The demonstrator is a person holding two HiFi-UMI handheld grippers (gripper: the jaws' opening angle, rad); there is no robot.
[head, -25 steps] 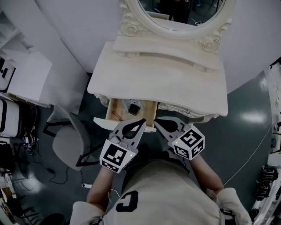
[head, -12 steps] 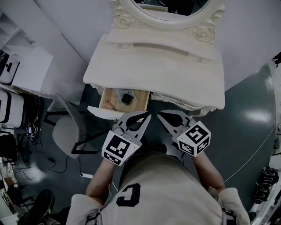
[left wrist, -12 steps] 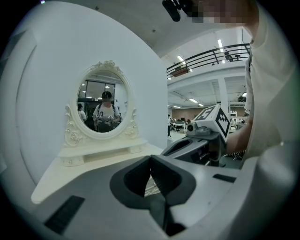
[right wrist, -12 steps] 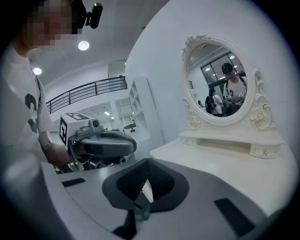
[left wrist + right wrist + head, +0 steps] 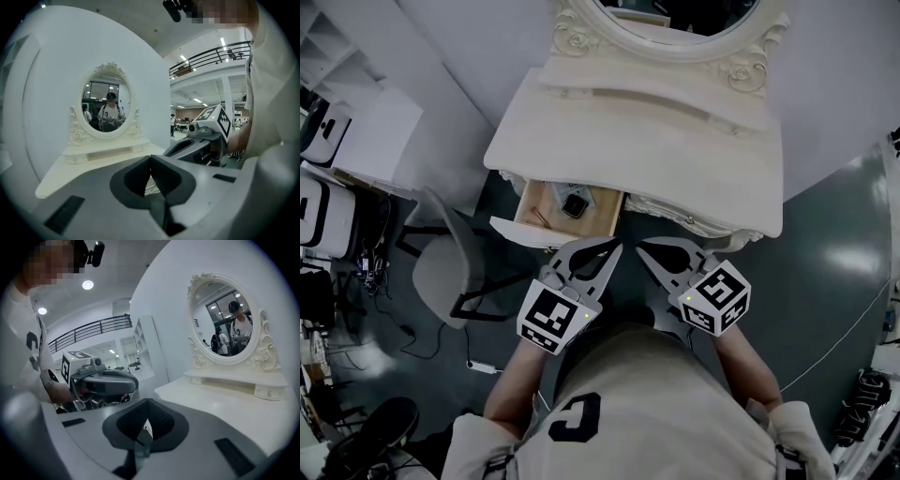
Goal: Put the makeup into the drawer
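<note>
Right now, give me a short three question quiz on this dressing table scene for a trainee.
1. True or false: the drawer stands open.
2. What do the left gripper and the right gripper hold? A) a brush B) a compact C) nothing
3. Fill in: above the tabletop stands an oval ____.
Key: 1 true; 2 C; 3 mirror

An ornate oval mirror [image 5: 675, 19] is standing at the back of a cream dressing table [image 5: 647, 159], reflecting people. A grey chair [image 5: 441, 281] is sitting just left of the table, and cables [image 5: 389, 323] are trailing over the dark floor [image 5: 834, 253].
</note>
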